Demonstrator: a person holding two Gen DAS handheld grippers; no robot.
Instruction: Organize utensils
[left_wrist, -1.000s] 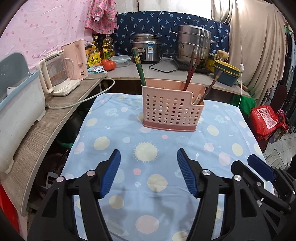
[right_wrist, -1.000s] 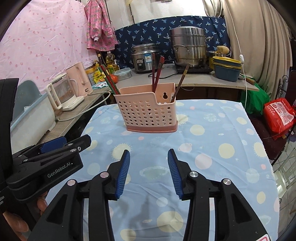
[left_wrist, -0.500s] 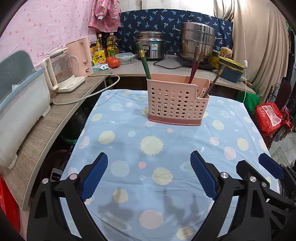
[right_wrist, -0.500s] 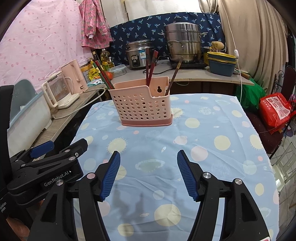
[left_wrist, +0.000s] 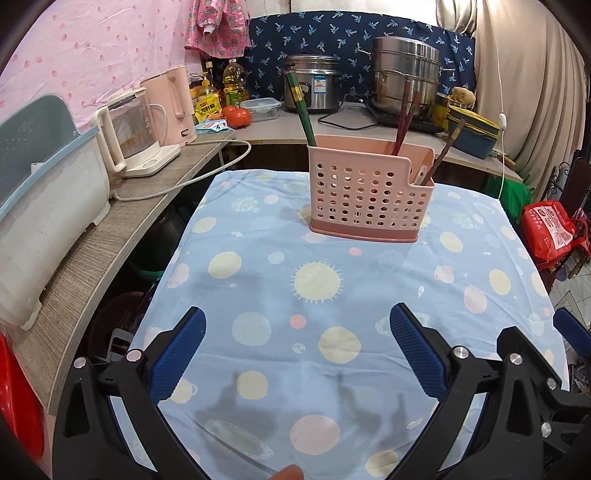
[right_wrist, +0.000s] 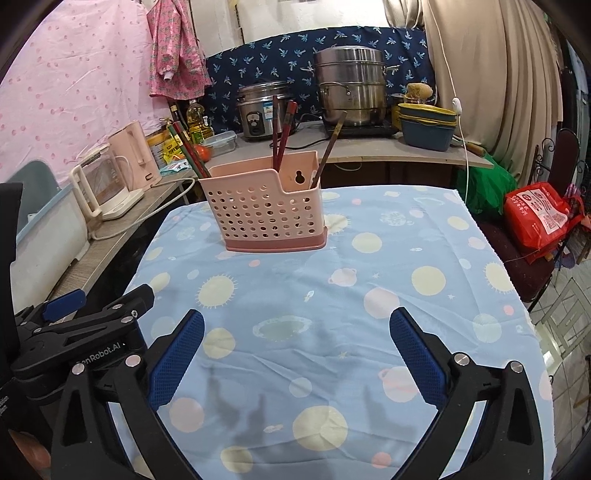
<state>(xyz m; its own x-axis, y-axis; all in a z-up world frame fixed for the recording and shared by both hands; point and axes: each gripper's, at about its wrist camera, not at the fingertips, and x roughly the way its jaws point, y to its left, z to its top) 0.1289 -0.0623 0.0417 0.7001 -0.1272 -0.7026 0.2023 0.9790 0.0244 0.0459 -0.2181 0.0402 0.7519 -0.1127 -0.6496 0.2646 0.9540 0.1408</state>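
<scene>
Utensil holder (left_wrist: 369, 195), pink and perforated, stands upright near the far end of my blue planet-print tablecloth (left_wrist: 332, 295); green chopsticks (left_wrist: 301, 109), red chopsticks (left_wrist: 404, 118) and what may be a brown spoon handle (left_wrist: 445, 147) stick up from it. My left gripper (left_wrist: 297, 354) and right gripper (right_wrist: 297, 354) have just been opening and now gape wide with nothing between their jaws.

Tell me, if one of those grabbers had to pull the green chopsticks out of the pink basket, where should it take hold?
Grip the bare upper shafts of the green chopsticks, above the rim of the pink basket. Only that part shows; the rest sits behind the perforated wall. They lean toward the left end, so coming from above and in front, fingers either side of the shafts, and lifting along the lean looks safest.
</scene>
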